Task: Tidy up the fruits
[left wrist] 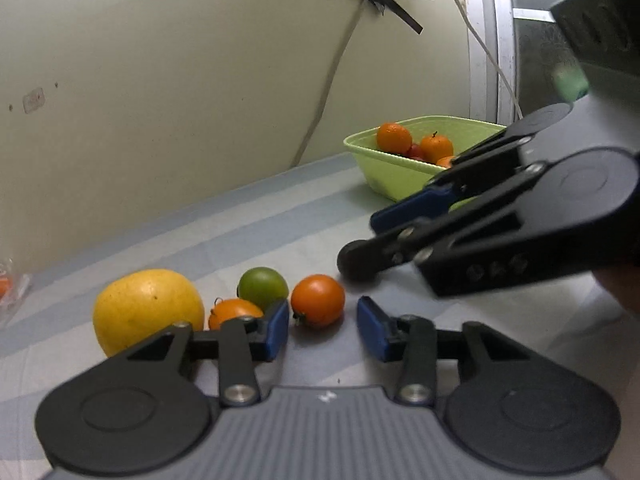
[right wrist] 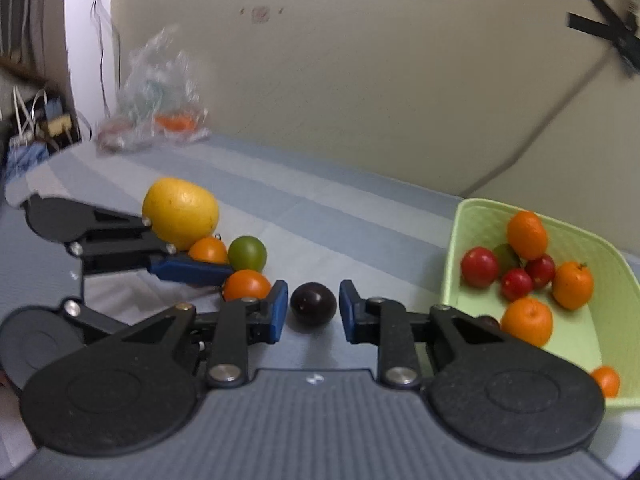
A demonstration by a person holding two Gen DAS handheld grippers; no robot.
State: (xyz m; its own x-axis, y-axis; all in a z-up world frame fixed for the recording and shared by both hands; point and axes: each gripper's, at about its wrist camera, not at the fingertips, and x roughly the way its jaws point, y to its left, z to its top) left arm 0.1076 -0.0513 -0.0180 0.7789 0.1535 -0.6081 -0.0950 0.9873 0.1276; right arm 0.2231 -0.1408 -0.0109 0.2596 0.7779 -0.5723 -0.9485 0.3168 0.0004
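My left gripper (left wrist: 322,327) is open, its fingers on either side of an orange tomato (left wrist: 317,300) on the striped cloth. A green fruit (left wrist: 263,287), a small orange fruit (left wrist: 234,312) and a large yellow citrus (left wrist: 148,310) lie to its left. My right gripper (right wrist: 313,308) is open around a dark plum (right wrist: 313,308) without touching it. The right gripper (left wrist: 360,256) also shows in the left wrist view, coming in from the right. The left gripper's blue finger (right wrist: 192,272) lies by the fruit group.
A light green basket (right wrist: 472,216) at the right holds several oranges and red fruits; it also shows in the left wrist view (left wrist: 380,172). A crumpled plastic bag (right wrist: 156,100) lies at the far left by the wall. A cable (left wrist: 332,76) hangs down the wall.
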